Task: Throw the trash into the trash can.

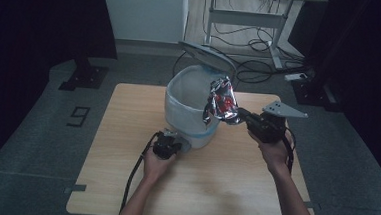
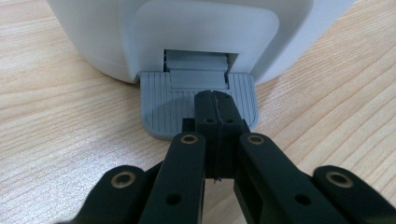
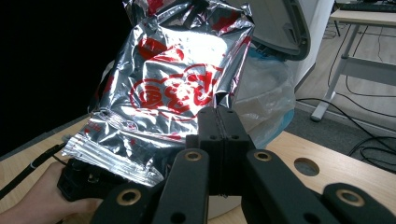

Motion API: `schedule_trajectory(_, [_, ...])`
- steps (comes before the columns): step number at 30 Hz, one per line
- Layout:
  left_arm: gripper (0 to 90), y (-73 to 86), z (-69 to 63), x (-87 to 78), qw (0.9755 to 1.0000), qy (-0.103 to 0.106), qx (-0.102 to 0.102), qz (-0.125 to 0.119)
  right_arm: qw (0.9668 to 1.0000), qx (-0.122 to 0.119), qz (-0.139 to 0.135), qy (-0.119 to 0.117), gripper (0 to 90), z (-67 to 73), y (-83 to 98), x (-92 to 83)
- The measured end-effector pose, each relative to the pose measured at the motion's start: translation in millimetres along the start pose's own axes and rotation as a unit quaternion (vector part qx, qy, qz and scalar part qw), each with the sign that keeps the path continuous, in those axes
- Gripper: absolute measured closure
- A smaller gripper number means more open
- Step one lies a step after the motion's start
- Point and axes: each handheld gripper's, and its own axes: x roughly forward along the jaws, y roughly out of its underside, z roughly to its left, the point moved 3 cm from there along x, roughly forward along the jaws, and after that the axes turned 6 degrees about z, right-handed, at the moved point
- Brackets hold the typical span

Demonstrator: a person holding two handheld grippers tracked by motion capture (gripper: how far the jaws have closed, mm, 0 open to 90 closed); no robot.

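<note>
A white pedal bin with a plastic liner stands on the wooden table, its lid raised. My left gripper is shut, and its tips press down on the bin's grey foot pedal. My right gripper is shut on the edge of a crumpled silver snack bag with red print and holds it up at the bin's right rim. In the right gripper view the snack bag hangs in front of the open bin, with the left hand below it.
Behind the table stand a white desk frame and loose cables on the grey floor. A black stand base sits at the back left. A round hole shows in the tabletop near the bin.
</note>
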Motion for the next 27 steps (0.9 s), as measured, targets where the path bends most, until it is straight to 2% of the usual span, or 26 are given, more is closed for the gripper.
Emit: schedule_trajectory(27, [90.0,-0.4,1.2,-0.2,1.0000,0.005,-0.001,0.003,1.0000,0.001,0.004,-0.003,89.2,2.6,-18.3,19.2])
